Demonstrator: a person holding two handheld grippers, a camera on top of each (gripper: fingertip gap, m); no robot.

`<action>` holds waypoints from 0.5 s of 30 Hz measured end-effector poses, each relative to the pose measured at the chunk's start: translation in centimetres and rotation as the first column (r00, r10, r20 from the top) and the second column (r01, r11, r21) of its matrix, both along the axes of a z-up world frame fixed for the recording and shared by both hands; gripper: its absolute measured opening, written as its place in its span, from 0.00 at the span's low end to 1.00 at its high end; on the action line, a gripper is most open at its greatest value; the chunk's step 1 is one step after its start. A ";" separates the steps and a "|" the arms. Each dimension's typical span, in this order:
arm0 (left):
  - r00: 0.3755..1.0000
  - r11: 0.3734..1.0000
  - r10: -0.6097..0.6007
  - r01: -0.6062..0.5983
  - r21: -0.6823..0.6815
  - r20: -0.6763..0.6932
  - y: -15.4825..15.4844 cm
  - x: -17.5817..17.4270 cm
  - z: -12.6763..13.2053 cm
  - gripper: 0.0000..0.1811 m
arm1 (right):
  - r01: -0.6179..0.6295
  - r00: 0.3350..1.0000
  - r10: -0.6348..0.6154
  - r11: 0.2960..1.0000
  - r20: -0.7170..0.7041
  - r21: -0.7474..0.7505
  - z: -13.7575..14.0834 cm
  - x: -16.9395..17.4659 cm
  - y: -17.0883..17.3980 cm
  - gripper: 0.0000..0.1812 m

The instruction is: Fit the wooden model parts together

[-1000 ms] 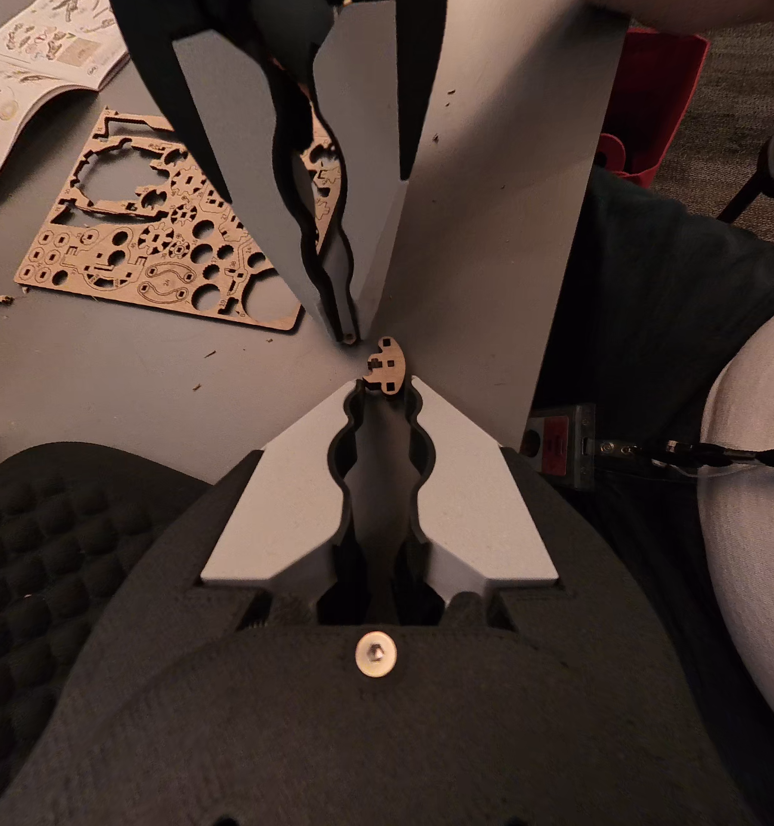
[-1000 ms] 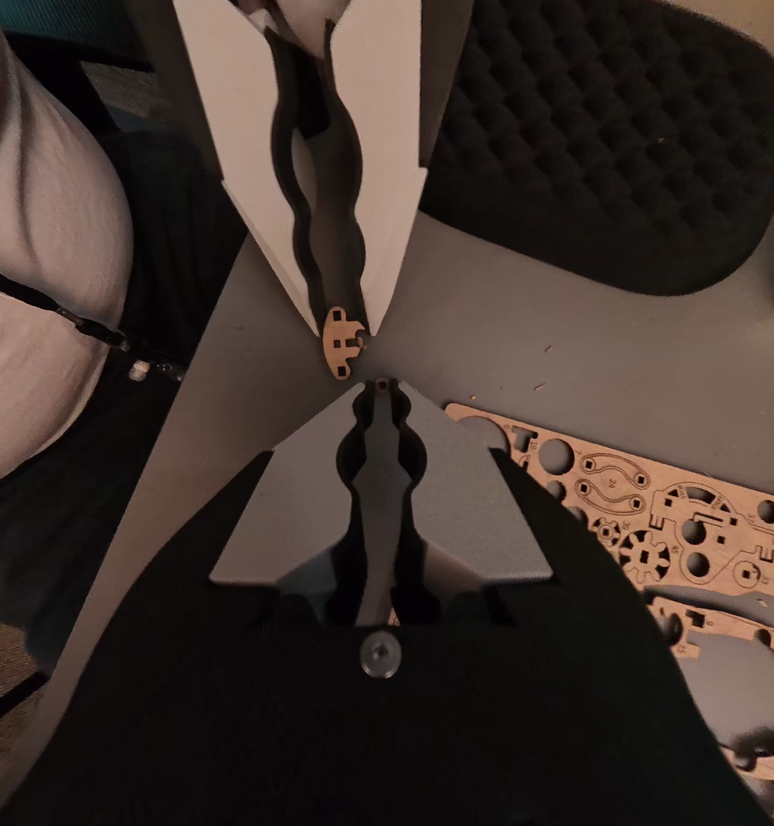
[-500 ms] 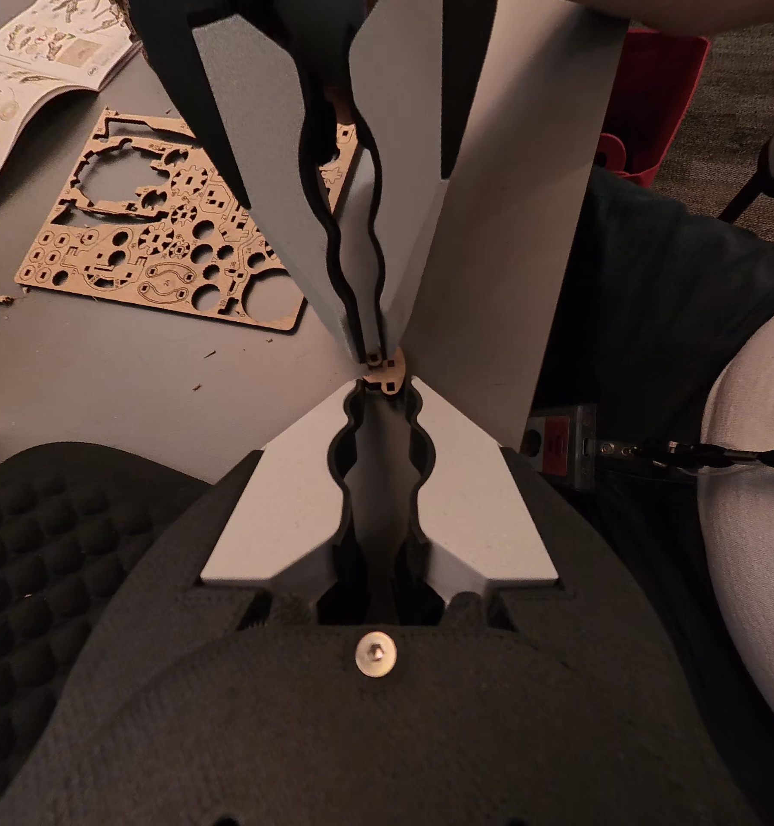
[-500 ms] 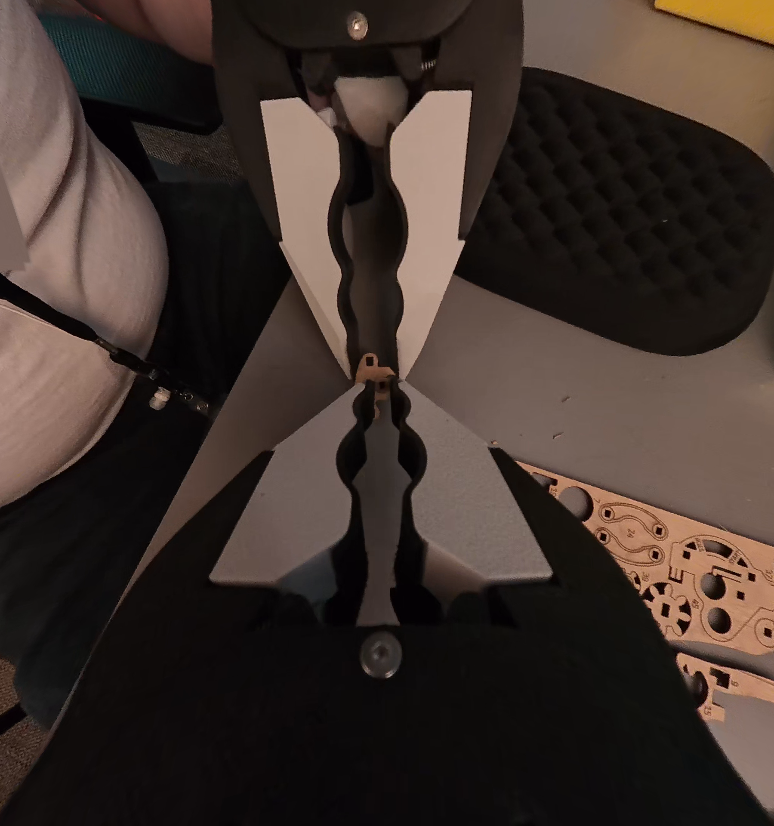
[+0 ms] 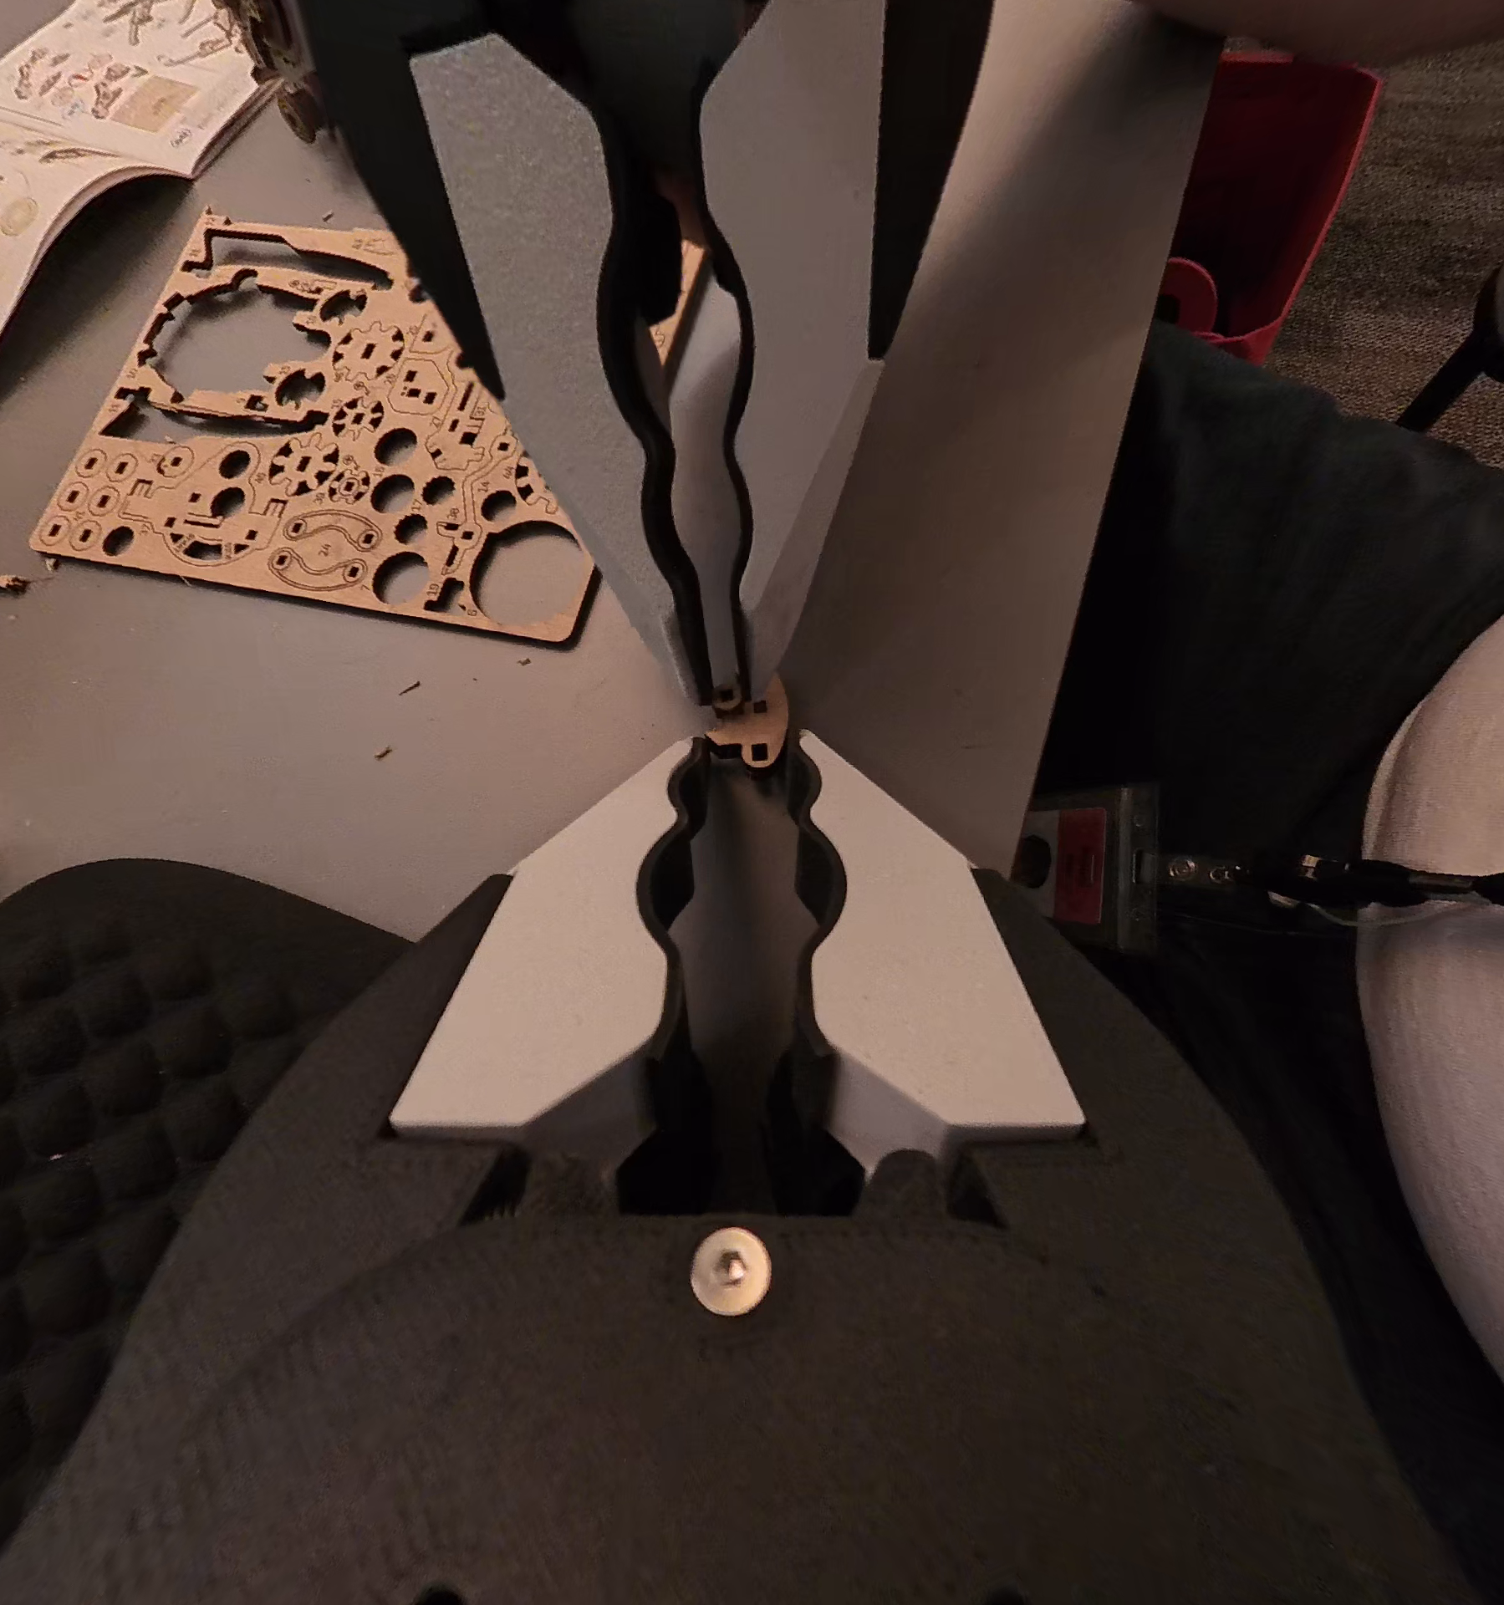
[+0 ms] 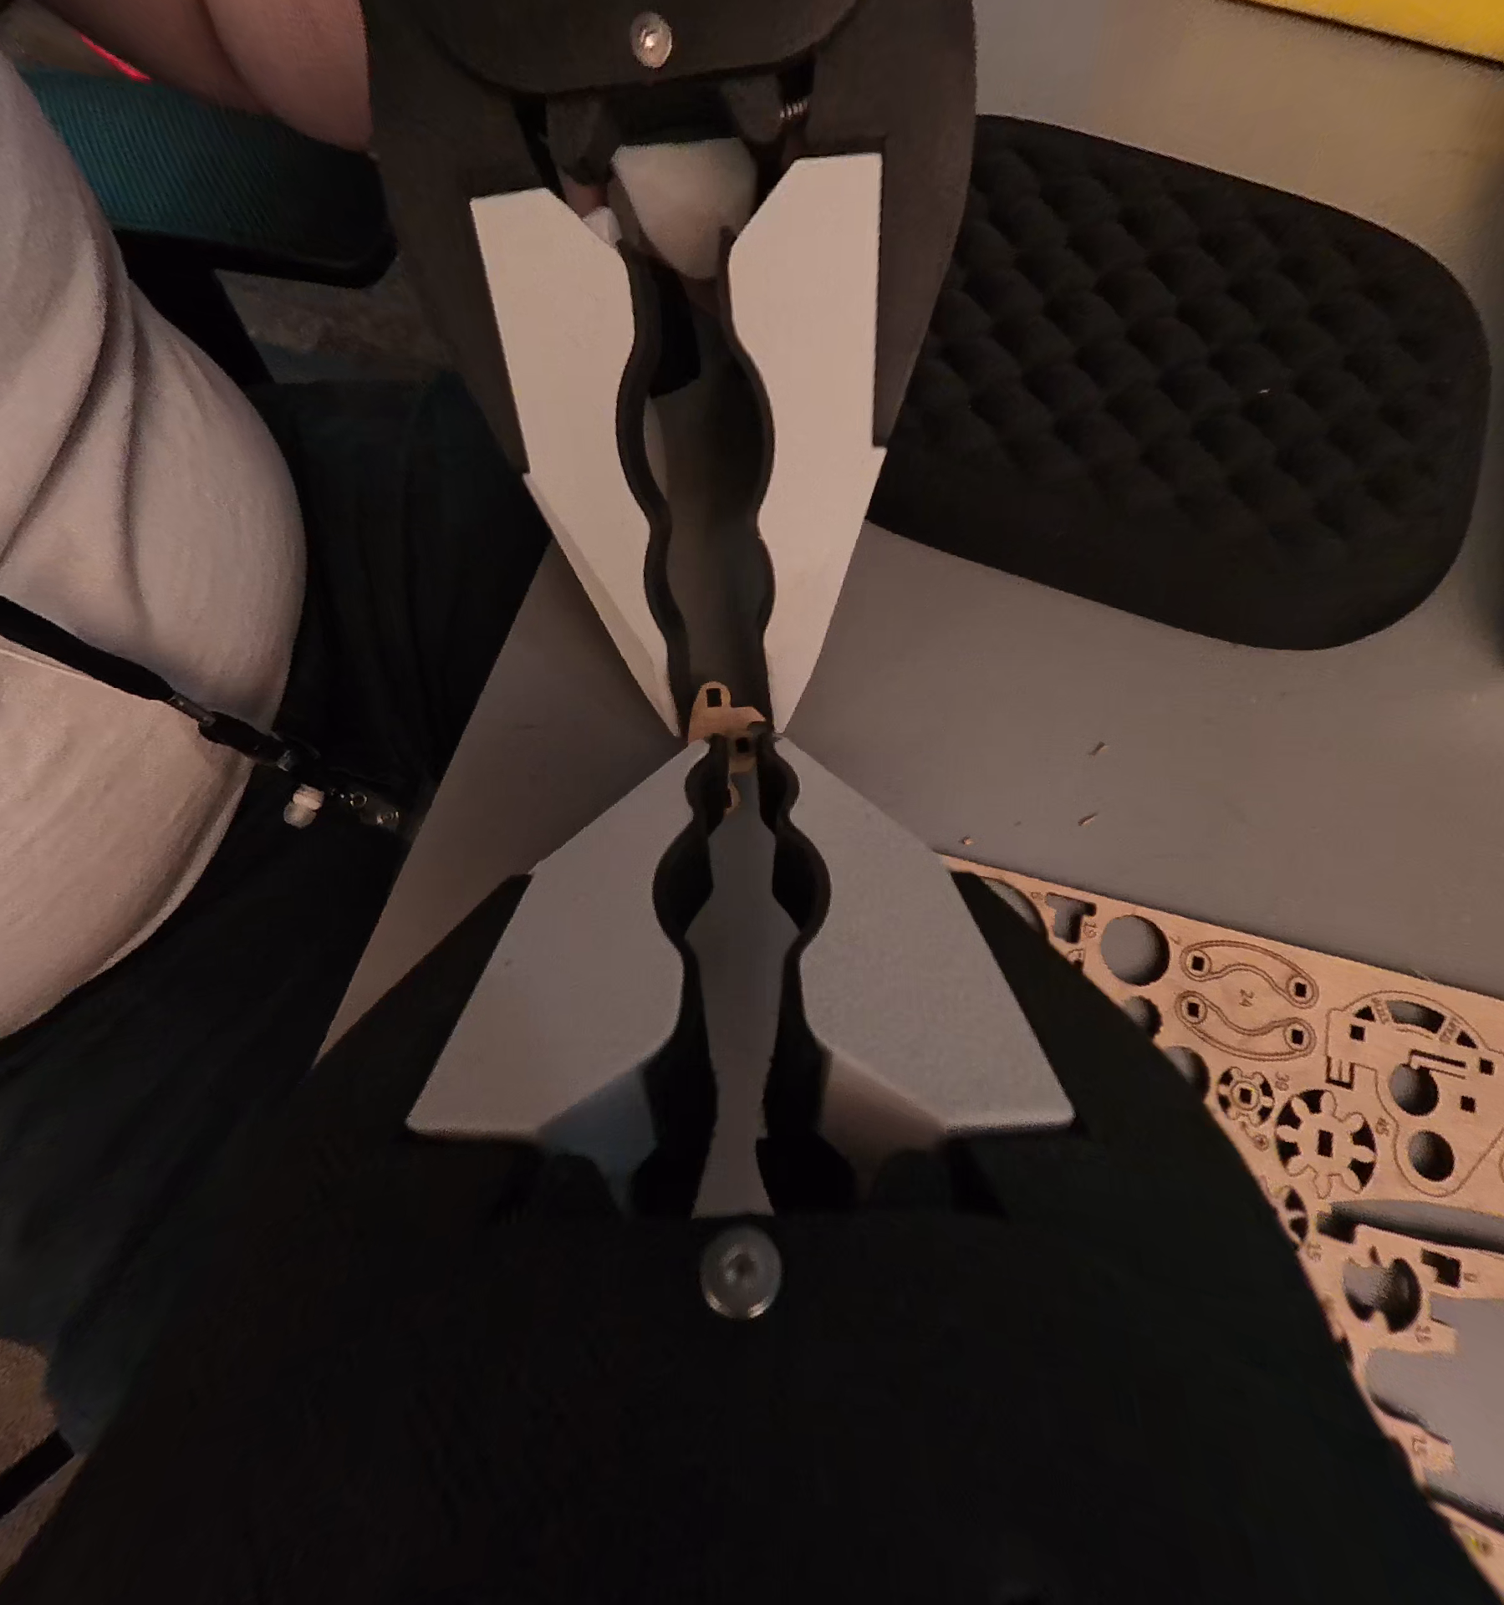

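My left gripper (image 5: 744,757) is shut on a small half-round wooden part (image 5: 752,734) with square holes, held just above the grey table (image 5: 210,782). My right gripper (image 6: 735,757) is shut on a tiny wooden piece (image 5: 728,692). The two grippers meet tip to tip, and the tiny piece touches the top edge of the half-round part. In the right wrist view the half-round part (image 6: 718,710) sits in the left gripper (image 6: 722,723), which comes down from the top. The joint itself is too small to make out.
A laser-cut wooden sheet (image 5: 314,469) with punched-out holes lies on the table and also shows in the right wrist view (image 6: 1339,1086). An open instruction booklet (image 5: 62,130) lies far left. A black foam pad (image 5: 123,1086) sits nearby. A person's torso (image 5: 1469,955) is at the table edge. Less than 4 cm separates the two grippers' tips.
The right gripper has moved in from a gap to meet the left gripper's tips. Its tiny piece now touches the half-round part. The left gripper has stayed almost still.
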State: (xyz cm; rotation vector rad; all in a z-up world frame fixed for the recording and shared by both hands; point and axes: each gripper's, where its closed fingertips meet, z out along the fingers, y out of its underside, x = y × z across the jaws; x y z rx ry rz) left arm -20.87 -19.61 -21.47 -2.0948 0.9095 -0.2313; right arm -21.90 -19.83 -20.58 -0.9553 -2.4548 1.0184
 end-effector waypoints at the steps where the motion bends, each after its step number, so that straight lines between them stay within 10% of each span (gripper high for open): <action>1: 1.000 1.000 0.000 0.000 0.000 0.000 0.0 0.0 0.0 0.09 | 0.010 1.000 -0.010 1.000 -0.011 0.000 0.0 0.0 0.0 0.03; 15: 1.000 1.000 -0.001 0.001 -0.005 0.004 0.0 0.0 0.0 0.09 | 0.145 0.989 -0.145 0.976 -0.015 0.161 -0.2 0.0 0.1 0.03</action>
